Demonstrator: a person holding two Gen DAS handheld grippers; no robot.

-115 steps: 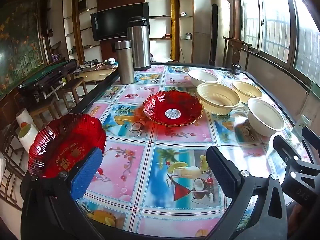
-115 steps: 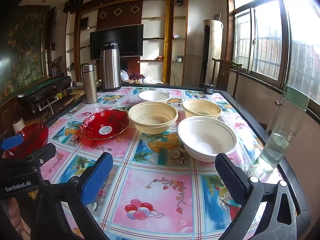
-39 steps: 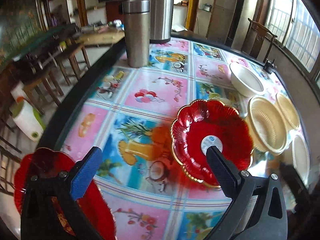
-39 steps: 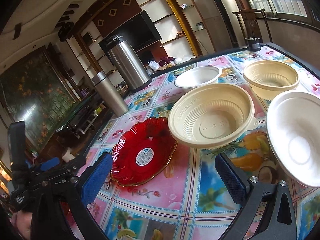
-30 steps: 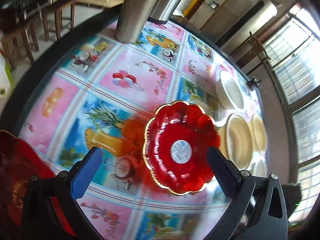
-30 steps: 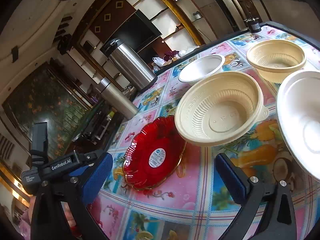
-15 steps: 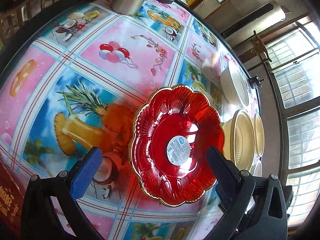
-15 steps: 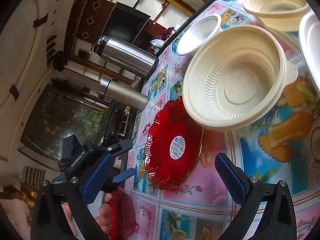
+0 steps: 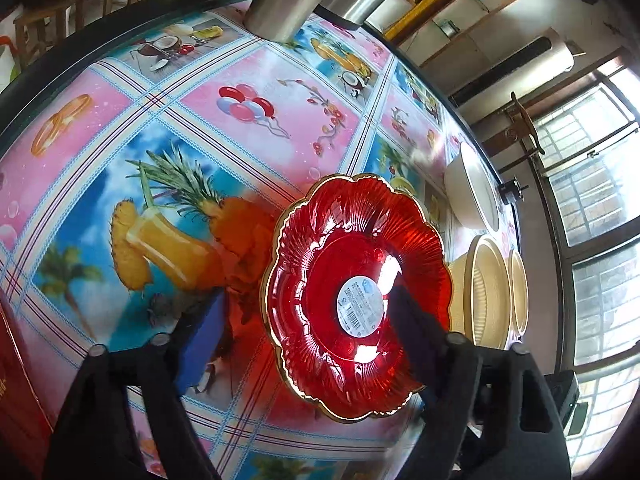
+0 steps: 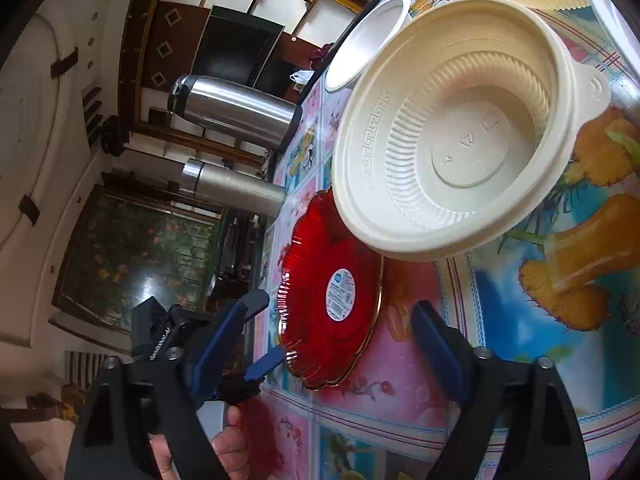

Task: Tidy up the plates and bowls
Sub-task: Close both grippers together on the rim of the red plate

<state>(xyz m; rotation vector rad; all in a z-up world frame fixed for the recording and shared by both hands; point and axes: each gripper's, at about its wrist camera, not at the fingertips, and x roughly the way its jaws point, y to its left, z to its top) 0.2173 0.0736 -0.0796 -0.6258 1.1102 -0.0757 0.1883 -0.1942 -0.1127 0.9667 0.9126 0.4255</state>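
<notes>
A red scalloped glass plate (image 9: 360,292) with a gold rim and a white sticker lies on the colourful tablecloth; it also shows in the right wrist view (image 10: 332,304). My left gripper (image 9: 304,320) is open, hovering over the plate's near-left part, one finger above the plate and one over the cloth. It shows in the right wrist view (image 10: 262,332) at the plate's left edge, held by a hand. My right gripper (image 10: 320,344) is open, straddling the plate's near edge. A cream ribbed bowl (image 10: 452,128) sits just right of the plate. A second red plate (image 9: 16,380) lies at the near left.
A white bowl (image 9: 472,196) and two cream bowls (image 9: 486,292) stand right of the plate. Two steel flasks (image 10: 236,112) stand at the far table edge (image 9: 80,52). Another white bowl's rim (image 10: 612,12) shows at far right.
Both grippers tilted down and closed in on the red plate, which now fills the space between the fingers. The left gripper's jaws stand narrower than before. Nothing was grasped.
</notes>
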